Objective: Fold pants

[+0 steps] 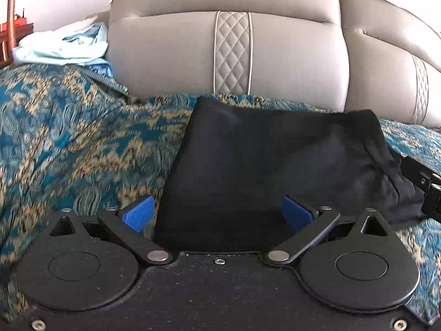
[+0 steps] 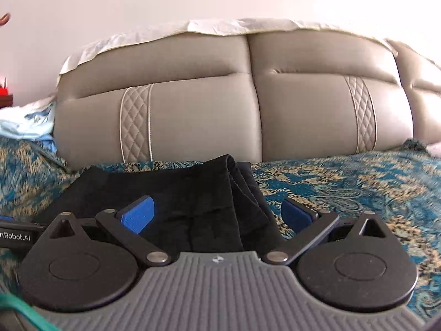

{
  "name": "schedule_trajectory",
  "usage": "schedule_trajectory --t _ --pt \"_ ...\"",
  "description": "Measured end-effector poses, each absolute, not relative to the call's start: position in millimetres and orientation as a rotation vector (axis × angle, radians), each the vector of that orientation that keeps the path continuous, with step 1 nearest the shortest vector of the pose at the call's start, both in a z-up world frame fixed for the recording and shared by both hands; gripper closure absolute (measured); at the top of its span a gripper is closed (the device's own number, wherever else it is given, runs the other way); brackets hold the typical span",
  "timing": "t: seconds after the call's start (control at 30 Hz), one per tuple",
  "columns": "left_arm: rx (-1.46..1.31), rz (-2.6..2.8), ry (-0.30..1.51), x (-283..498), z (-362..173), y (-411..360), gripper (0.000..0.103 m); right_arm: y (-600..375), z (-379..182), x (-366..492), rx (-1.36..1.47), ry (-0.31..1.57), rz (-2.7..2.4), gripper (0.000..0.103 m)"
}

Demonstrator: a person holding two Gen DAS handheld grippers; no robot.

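Closest to me, the left gripper (image 1: 217, 215) and the right gripper (image 2: 217, 215) both stand spread wide, gripping nothing. Just past their blue pads (image 1: 137, 215) the black pants (image 1: 275, 165) lie folded on the teal patterned bedspread (image 1: 69, 138). The padded grey headboard (image 2: 206, 110) rises behind.

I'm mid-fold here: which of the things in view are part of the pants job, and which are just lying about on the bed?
Part of the job:
- black pants, folded on the bedspread
- left hand-held gripper, open
- right hand-held gripper, open

Just lying about:
- light blue cloth, bunched by the headboard
- patterned teal bedspread
- grey padded headboard
- white sheet over the headboard's top
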State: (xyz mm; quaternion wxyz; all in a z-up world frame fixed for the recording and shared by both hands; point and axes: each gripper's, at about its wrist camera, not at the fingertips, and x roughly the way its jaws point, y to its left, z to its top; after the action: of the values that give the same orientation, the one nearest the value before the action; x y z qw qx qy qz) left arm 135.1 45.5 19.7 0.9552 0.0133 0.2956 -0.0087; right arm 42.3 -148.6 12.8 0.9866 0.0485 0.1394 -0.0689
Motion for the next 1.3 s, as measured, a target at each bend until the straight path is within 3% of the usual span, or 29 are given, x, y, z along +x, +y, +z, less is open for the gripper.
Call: schedule_trajectory --t 0.3,0.57,1.3 --pt "0.062 -0.022 0.598 111 6 40 0.002 -131 -1 23 -0.039 0.28 -0.137 0.0" --pt "0.102 -0.015 0.599 113 -6 36 0.0 -126 -22 30 -0.027 0.378 -0.128 0.0" --pt "0.05 -0.028 0.595 109 -13 41 0.0 -123 -27 38 -0.034 0.422 -0.124 0.0"
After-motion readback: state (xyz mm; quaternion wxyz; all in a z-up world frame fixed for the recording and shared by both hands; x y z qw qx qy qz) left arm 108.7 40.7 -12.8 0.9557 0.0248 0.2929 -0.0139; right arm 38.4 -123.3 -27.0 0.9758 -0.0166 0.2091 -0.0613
